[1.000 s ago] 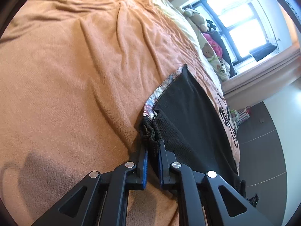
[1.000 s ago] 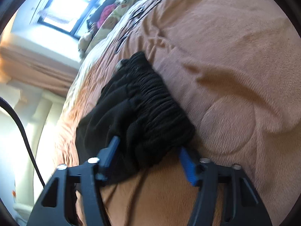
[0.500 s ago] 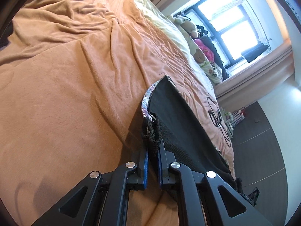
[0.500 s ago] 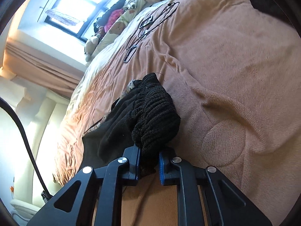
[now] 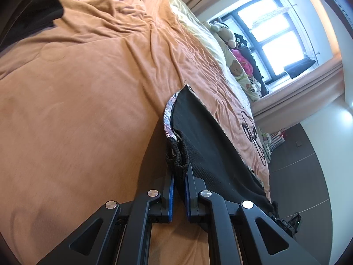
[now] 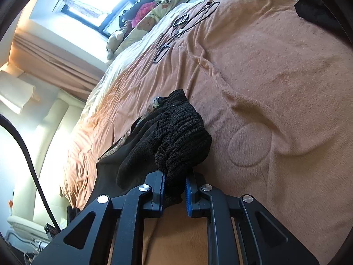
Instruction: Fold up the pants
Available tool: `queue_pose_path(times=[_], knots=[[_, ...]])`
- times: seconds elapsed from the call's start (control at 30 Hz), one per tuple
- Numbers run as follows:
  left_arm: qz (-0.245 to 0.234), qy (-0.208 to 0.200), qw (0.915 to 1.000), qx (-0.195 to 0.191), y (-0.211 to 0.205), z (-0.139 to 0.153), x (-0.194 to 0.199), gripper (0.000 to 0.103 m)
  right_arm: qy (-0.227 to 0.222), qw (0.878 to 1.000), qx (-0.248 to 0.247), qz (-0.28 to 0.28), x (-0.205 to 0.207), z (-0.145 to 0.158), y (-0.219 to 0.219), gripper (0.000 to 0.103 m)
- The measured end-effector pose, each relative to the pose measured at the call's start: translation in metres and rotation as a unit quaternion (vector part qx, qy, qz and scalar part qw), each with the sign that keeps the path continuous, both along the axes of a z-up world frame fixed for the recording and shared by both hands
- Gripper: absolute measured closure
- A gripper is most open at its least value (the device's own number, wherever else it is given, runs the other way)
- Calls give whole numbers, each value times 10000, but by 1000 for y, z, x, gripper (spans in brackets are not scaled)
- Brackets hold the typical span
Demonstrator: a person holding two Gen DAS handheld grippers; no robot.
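Between my left gripper's (image 5: 179, 177) blue pads sits a pinch of the black pants (image 5: 205, 137), clamped tight at the ribbed waistband, and my right gripper (image 6: 175, 184) is clenched on another bunched wad of that band. Past both claws the pants trail over the orange blanket (image 5: 88, 88), patterned lining showing along one edge. Farther off, stuffed toys (image 5: 238, 68) line the bright window (image 5: 275, 35).

The left gripper (image 5: 179, 172) was clamped on a bunched edge of the black pants (image 5: 205, 137), its blue-padded fingers nearly together; the right gripper (image 6: 175, 176) was likewise pinched on a thick wad of the ribbed waistband, fingers slightly wider; both pointed toward the far side.
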State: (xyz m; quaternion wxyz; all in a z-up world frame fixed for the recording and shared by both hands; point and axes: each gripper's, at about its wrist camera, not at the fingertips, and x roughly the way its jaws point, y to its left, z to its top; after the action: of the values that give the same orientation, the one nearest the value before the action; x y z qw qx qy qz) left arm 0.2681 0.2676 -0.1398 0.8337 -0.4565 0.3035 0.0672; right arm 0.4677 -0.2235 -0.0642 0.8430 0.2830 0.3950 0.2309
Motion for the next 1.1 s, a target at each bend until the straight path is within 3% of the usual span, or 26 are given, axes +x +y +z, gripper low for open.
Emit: queue_pose_path(times=[0.3,0.67,0.77,0.8,0.93,1.1], knots=[[-23,1,10000,-96,-19,7,-49,95,-10,9995,-203,232,-13,12,-8,92],[-177,314,9990,-279,-31,-16,-88,94,-31,9965,-704,453,-29,14,-9,92],[-306,748,9967,-96,-31,-26,-84,92,-23,9904,-1315,415,-32,9,1,84],[-299,822,9962,-41,-28,-27,-84,91,-5,9876,-1513,410,-33,6,4,77],[-195,920,9953,231,-19,-21,-88,76,-169,9836,-1758,362,-39,13,8,57],[-143,886,9948,483,-1,-9,-79,75,-525,9784,-1979,274,-40,36,9,51]])
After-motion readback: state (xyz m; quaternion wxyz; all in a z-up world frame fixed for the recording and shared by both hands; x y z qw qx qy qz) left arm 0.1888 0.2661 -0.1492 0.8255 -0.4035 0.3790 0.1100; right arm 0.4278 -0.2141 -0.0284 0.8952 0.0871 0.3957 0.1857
